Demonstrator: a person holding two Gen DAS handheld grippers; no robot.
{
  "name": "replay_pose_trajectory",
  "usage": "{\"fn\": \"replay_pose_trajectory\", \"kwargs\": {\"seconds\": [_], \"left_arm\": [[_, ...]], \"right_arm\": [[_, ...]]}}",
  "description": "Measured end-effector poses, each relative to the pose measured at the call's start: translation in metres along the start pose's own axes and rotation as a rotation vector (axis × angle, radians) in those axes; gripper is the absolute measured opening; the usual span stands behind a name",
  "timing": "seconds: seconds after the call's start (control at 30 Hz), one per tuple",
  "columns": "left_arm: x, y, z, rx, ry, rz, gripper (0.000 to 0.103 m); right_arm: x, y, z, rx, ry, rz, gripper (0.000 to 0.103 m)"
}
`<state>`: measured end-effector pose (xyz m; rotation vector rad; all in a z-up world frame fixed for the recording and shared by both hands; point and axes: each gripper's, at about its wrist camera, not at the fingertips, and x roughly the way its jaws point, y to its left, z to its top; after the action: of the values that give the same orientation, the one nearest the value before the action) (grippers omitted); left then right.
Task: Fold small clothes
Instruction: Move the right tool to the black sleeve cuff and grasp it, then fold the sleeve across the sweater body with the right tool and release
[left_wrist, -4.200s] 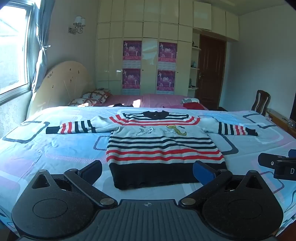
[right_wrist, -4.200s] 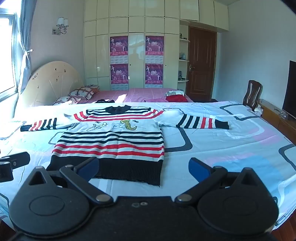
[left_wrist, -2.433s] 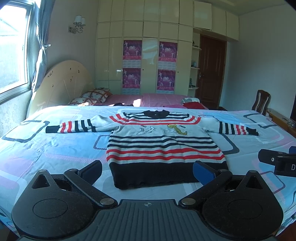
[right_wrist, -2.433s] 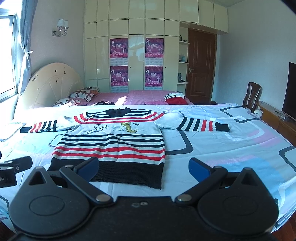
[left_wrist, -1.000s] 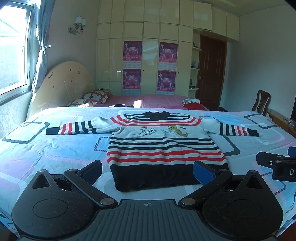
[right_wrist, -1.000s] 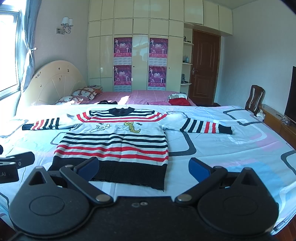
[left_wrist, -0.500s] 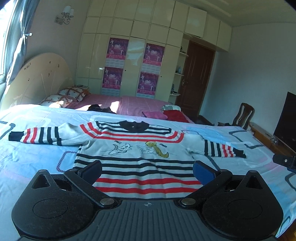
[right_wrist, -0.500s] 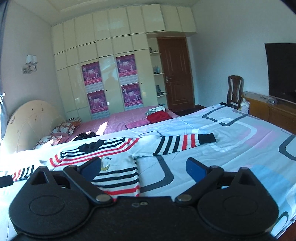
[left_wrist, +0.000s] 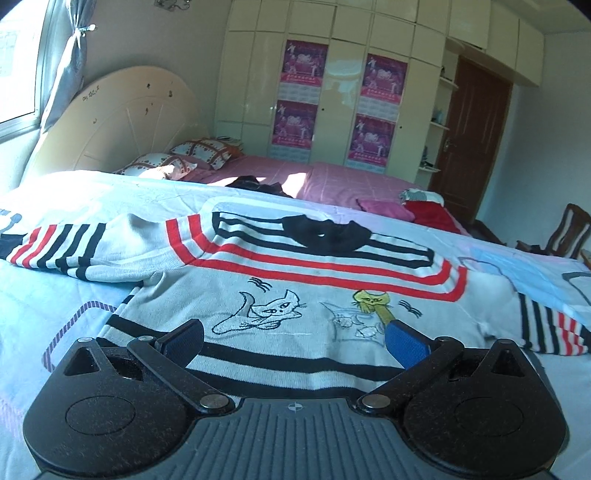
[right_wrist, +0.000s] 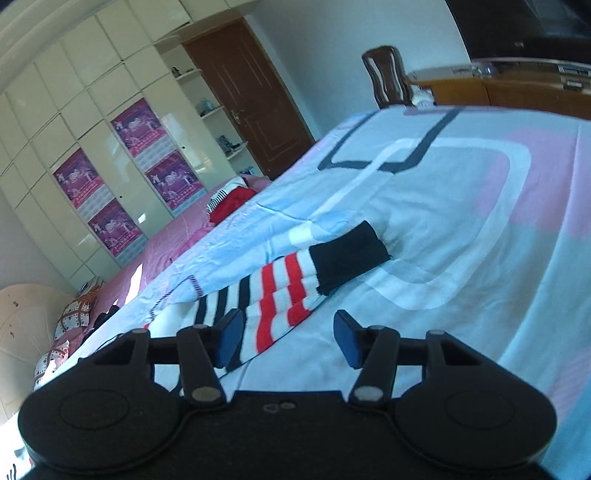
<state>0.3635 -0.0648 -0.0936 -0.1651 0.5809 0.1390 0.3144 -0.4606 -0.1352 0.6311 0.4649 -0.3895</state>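
— Where was the sweater (left_wrist: 295, 295) when you looked along your left gripper (left_wrist: 295, 338)?

— It lay flat on the bedsheet (left_wrist: 44, 295), directly ahead of and under my left fingers (left_wrist: 404, 347). The jaws stood wide apart with nothing between them, above the grey chest panel. The two stitched cats (left_wrist: 373, 306) sat just ahead of the fingertips, the white one toward my left finger, the yellow one right by my right finger. Beyond them ran the red and black yoke stripes, and farther on the black collar (left_wrist: 327, 232). One striped sleeve (left_wrist: 62, 247) stretched off to the left of the gripper, the other off to the right.

— And the right gripper (right_wrist: 288, 338)?

— Also released, holding nothing, though its jaws were spread less widely than the left's. The camera was tilted, so the room leaned. The right sleeve (right_wrist: 280, 291) ran ahead from my left finger (right_wrist: 229, 336), its red and black bands passing in front of that pad. I could not tell whether the pad touched the knit. The black cuff (right_wrist: 347, 258) was ahead of the gap between the fingers, a little up and to the right. My right finger hung over bare sheet.

— Anything else in view?

— A pink bed (left_wrist: 325, 181) beyond the sheet, a wardrobe with purple posters (left_wrist: 303, 62), a brown door (right_wrist: 251, 96) and a wooden chair (right_wrist: 388, 74).
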Motion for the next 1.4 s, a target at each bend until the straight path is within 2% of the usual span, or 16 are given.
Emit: {"fn": "replay_pose_trajectory", "kwargs": {"seconds": [0.13, 0.23, 0.33, 0.37, 0.4, 0.43, 0.47, 0.53, 0.57, 0.6, 0.67, 0.77, 0.9, 1.03, 1.17, 1.4], "left_arm": [[0.037, -0.011, 0.003, 0.003, 0.044, 0.053, 0.103], [0.057, -0.019, 0.004, 0.017, 0.068, 0.070, 0.103], [0.069, -0.025, 0.003, 0.033, 0.091, 0.076, 0.103], [0.072, -0.027, 0.003, 0.036, 0.097, 0.078, 0.103], [0.074, -0.026, 0.003, 0.040, 0.101, 0.079, 0.103], [0.076, -0.027, 0.003, 0.046, 0.106, 0.081, 0.103], [0.076, -0.025, 0.003, 0.055, 0.106, 0.085, 0.103], [0.074, -0.020, 0.008, 0.071, 0.081, 0.102, 0.103], [0.073, -0.015, 0.012, 0.076, 0.066, 0.112, 0.103], [0.074, -0.007, 0.016, 0.078, 0.067, 0.121, 0.103], [0.077, 0.009, 0.024, 0.075, 0.077, 0.153, 0.103], [0.075, 0.037, 0.033, 0.057, 0.062, 0.164, 0.103], [0.084, 0.074, 0.036, 0.064, 0.081, 0.202, 0.103], [0.099, 0.108, 0.036, 0.021, 0.111, 0.180, 0.103], [0.107, 0.125, 0.040, 0.022, 0.109, 0.155, 0.103], [0.110, 0.148, 0.045, 0.019, 0.110, 0.139, 0.103]], "right_arm": [[0.056, -0.029, 0.010, 0.114, 0.028, -0.018, 0.049], [0.075, -0.046, 0.011, 0.189, 0.031, -0.025, 0.046], [0.086, -0.052, 0.014, 0.198, 0.014, -0.008, 0.044], [0.090, -0.052, 0.017, 0.192, 0.010, -0.010, 0.038], [0.093, -0.052, 0.019, 0.184, 0.010, -0.027, 0.015], [0.097, -0.054, 0.021, 0.176, 0.020, -0.048, 0.007], [0.096, -0.056, 0.026, 0.178, 0.014, -0.046, 0.006], [0.083, -0.042, 0.029, 0.075, -0.047, -0.052, 0.006], [0.086, -0.037, 0.028, 0.027, -0.042, -0.076, 0.006], [0.100, -0.041, 0.027, 0.043, 0.015, -0.109, 0.006], [0.105, -0.040, 0.029, 0.052, 0.008, -0.112, 0.006], [0.103, -0.011, 0.031, -0.020, -0.013, -0.132, 0.007], [0.085, 0.039, 0.032, -0.134, -0.072, -0.091, 0.007], [0.069, 0.108, 0.017, -0.265, -0.087, -0.044, 0.007], [0.064, 0.177, -0.013, -0.375, -0.066, 0.052, 0.007], [0.078, 0.290, -0.103, -0.550, 0.067, 0.256, 0.007]]}}
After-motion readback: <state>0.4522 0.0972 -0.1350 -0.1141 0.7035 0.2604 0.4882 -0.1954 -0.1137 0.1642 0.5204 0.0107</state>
